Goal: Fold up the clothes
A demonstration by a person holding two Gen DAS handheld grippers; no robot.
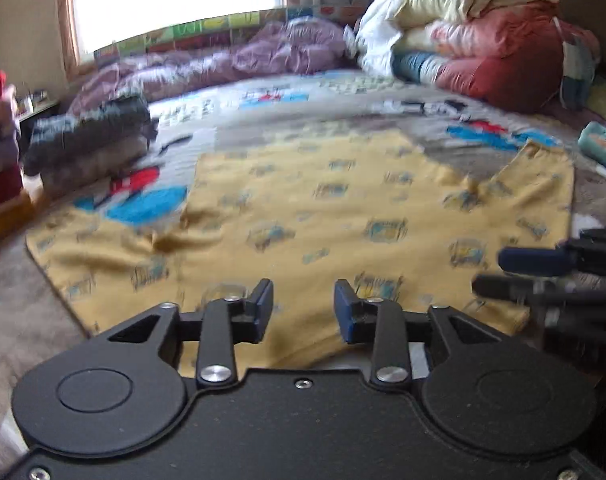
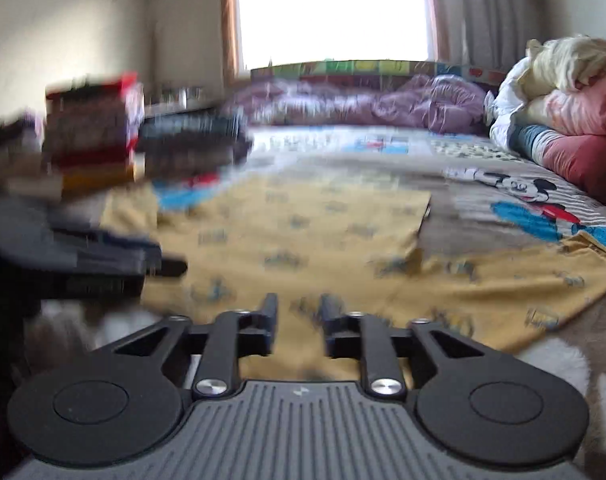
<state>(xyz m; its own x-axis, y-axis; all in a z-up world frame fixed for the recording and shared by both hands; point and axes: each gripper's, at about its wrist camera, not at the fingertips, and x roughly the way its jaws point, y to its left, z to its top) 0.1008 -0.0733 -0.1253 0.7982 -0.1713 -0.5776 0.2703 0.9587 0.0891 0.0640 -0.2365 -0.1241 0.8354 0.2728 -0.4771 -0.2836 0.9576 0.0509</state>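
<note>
A yellow patterned T-shirt [image 1: 311,216] lies spread flat on the bed, sleeves out to both sides; it also shows in the right wrist view [image 2: 311,240]. My left gripper [image 1: 303,300] is open and empty, just above the shirt's near edge. My right gripper [image 2: 299,308] is open and empty over the same near edge, further right; its fingers [image 1: 531,260] enter the left wrist view from the right. The left gripper's fingers [image 2: 103,252] show blurred at the left of the right wrist view.
The bed has a cartoon-print cover [image 2: 519,192]. A dark folded pile [image 1: 91,140] and a stack of folded clothes [image 2: 91,132] sit at the left. A purple quilt [image 1: 231,60] lies at the far side, piled bedding [image 1: 483,36] at the right.
</note>
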